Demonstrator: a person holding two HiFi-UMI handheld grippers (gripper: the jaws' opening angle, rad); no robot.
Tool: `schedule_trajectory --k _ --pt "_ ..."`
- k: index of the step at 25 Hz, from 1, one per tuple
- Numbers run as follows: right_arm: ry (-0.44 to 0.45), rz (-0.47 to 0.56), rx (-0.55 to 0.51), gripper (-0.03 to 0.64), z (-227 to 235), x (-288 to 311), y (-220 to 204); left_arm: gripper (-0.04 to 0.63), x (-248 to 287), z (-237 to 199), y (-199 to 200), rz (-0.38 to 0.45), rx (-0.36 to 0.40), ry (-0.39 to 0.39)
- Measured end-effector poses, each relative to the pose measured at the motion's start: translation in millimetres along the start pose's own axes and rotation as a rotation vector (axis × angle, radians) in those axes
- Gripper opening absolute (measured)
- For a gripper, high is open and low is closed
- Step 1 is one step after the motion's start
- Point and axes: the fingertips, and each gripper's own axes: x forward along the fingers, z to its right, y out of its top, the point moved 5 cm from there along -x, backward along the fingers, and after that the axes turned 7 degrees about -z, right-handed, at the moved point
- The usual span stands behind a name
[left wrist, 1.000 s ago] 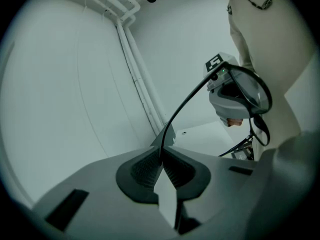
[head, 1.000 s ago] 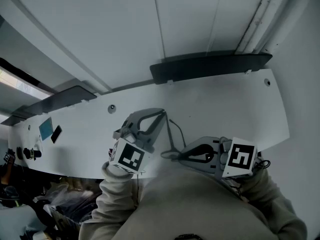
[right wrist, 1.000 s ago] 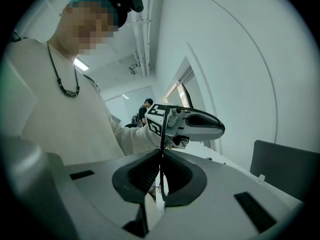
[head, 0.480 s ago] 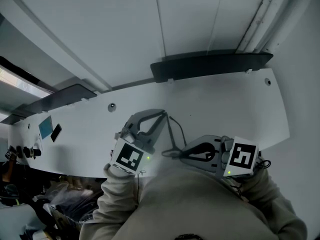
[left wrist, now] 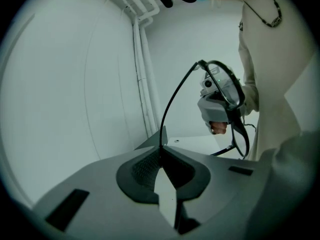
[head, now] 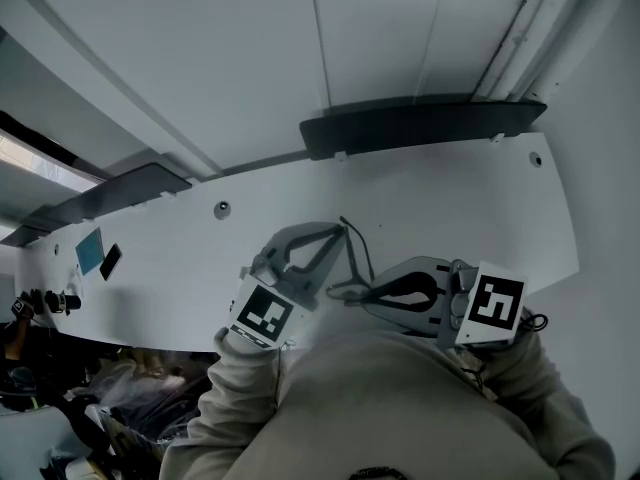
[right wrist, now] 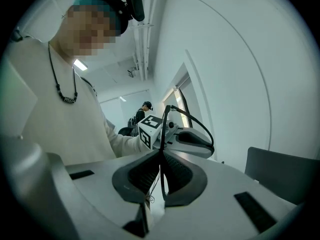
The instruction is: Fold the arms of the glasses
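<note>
Thin black-framed glasses (head: 356, 255) hang in the air between my two grippers, above the white table (head: 450, 203). My left gripper (head: 340, 231) is shut on the end of one arm. In the left gripper view that arm (left wrist: 172, 96) rises from the closed jaws (left wrist: 161, 146) and curves to the lens (left wrist: 226, 86). My right gripper (head: 352, 293) is shut on the front of the glasses. In the right gripper view the frame (right wrist: 162, 134) stands up from the shut jaws (right wrist: 161, 156), and the arm (right wrist: 197, 121) arcs over to the left gripper (right wrist: 187, 136).
A dark panel (head: 420, 128) lies along the table's far edge, and another (head: 120, 193) is at the left. A blue card (head: 90, 254) and a black phone (head: 111, 262) lie at the table's left end. My light sleeves fill the bottom of the head view.
Both grippers have shifted slightly up and to the right in the head view with the glasses still held. The left gripper has rolled a little.
</note>
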Motion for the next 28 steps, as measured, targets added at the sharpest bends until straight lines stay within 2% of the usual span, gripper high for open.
schedule_trajectory --k 10,16,28 --pt "-0.002 0.039 -0.015 0.038 0.2 -1.9 12.0 0.020 -7.6 5.6 4.0 0.035 -0.056 -0.045" --pt "-0.024 0.061 -0.007 0.038 5.7 -1.8 18.5 0.018 -10.4 14.2 1.1 0.084 -0.123 -0.095" --pt "-0.043 0.100 -0.036 0.038 4.1 -4.1 31.5 0.020 -22.4 32.9 4.8 0.193 -0.179 -0.281"
